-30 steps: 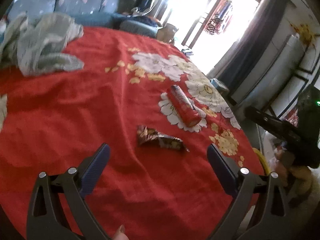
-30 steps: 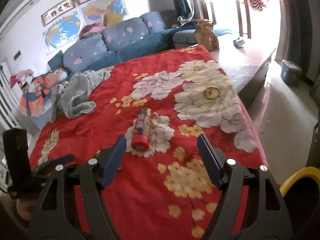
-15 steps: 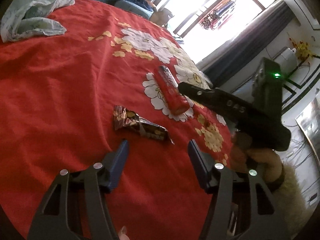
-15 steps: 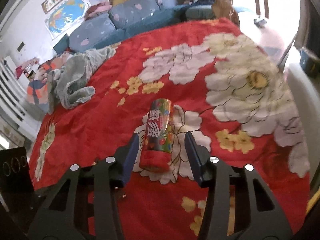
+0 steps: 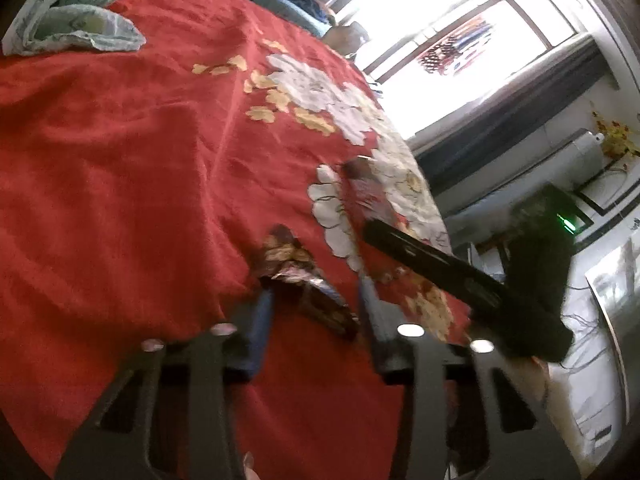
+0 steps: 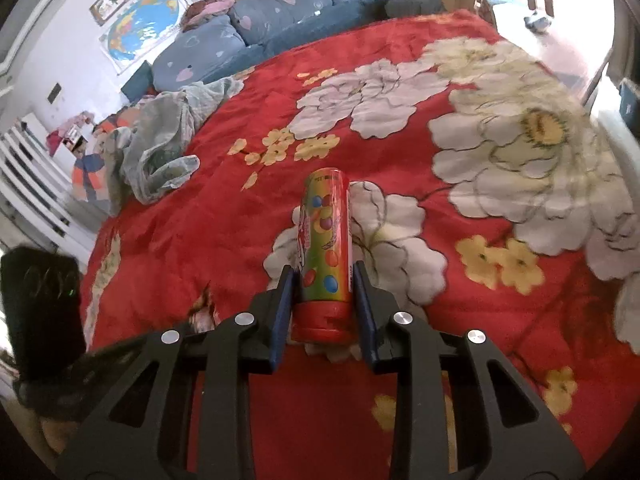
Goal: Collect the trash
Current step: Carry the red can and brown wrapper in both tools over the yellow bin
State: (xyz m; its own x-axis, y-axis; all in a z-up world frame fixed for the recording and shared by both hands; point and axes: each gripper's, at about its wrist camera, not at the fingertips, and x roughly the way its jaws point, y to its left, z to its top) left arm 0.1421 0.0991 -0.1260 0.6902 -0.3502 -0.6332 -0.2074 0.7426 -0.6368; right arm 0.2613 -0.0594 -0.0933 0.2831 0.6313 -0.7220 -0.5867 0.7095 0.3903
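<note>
I see a big red blanket with white and yellow flowers on it. Two bits of trash lie on it.

My right gripper is low over the blanket. A red candy tube lies flat between its two blue pads. The tube's red cap end is toward me and its far end points at the sofa. The jaws are closing, and the pads sit right against the tube's sides near the cap. They look like they are pinching it.

My left gripper is over a crumpled brown wrapper. The wrapper lies on the blanket between the two pads. The jaws are closing, but this picture is blurry. I cannot tell if the pads touch the wrapper yet.

From the left camera, the candy tube is just past the wrapper, with my black right gripper reaching in on it. A pale green cloth sits bunched up well away from the trash, near the far side of the blanket.
</note>
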